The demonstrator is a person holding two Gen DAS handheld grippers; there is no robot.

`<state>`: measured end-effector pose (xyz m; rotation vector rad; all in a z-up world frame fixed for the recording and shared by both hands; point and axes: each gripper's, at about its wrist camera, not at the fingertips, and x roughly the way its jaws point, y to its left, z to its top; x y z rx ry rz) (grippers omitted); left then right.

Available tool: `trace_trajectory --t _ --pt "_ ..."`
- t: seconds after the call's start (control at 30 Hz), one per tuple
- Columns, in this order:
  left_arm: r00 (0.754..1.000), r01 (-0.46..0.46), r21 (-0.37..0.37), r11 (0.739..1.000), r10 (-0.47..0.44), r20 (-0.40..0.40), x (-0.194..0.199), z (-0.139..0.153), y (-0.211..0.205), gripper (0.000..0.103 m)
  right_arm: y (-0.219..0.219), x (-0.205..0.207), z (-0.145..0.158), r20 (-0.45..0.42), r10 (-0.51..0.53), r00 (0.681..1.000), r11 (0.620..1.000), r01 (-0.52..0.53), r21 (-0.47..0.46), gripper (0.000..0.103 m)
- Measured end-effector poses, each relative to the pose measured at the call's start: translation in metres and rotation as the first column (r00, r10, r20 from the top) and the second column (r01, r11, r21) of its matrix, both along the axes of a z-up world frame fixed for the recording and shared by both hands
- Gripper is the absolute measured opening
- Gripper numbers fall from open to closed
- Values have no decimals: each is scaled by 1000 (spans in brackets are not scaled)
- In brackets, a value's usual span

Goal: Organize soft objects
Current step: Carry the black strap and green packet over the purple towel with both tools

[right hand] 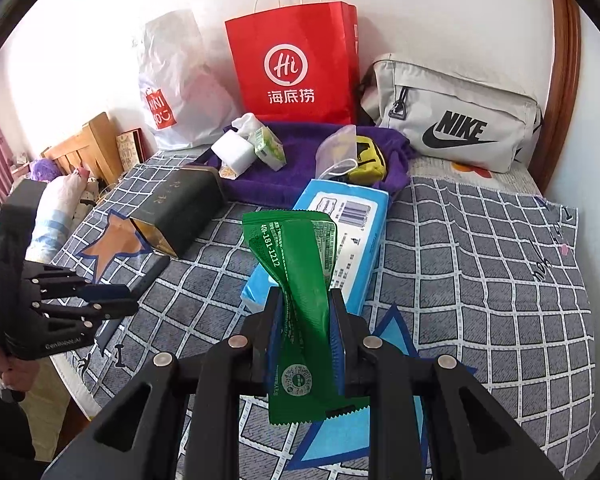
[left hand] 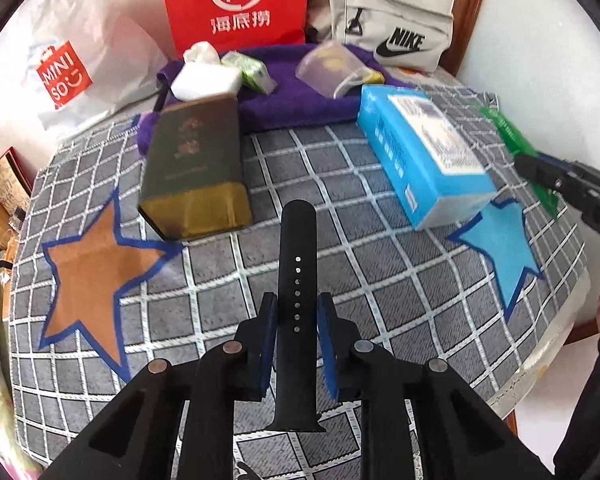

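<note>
Black silicone, a perforated watch strap (left hand: 298,312), runs lengthwise between the blue pads of my left gripper (left hand: 297,344), which is clamped on it near its lug end, its free end pointing to 12 o'clock over the grey checked bedcover (left hand: 380,280). My right gripper (right hand: 305,344) is likewise closed, pinching a green foil sachet (right hand: 300,280) at its waist so that the printed top fans out towards 12 o'clock. To carry this step well, I judge that each soft item should stay held near its middle, level and clear of the cover, until it is over the purple towel (right hand: 300,160) at 12 o'clock, where a white block (right hand: 234,152) and a clear pouch (right hand: 336,152) already lie; a strap gripped this low may droop. The left wrist view alone shows the strap's hole row and its lug end; the right gripper enters it only at 3 o'clock. The right wrist view alone shows the sachet's printing and serrated hem, and the left gripper at 9 o'clock. Both show the blue tissue pack (left hand: 424,156) and the dark green box (left hand: 196,168).
</note>
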<state>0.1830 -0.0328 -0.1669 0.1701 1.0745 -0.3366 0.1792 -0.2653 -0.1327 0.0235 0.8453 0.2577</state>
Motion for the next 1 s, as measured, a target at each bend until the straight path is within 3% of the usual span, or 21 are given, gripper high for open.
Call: trace_trajectory --t 0.37,1.0 --pt "995 -64 -23 998 66 81 26 50 20 20 0 26 17 25 0 1000 1000 0 1 22" --pt "982 -147 -46 988 151 114 113 75 27 20 1 105 31 44 -15 999 1000 15 7 22"
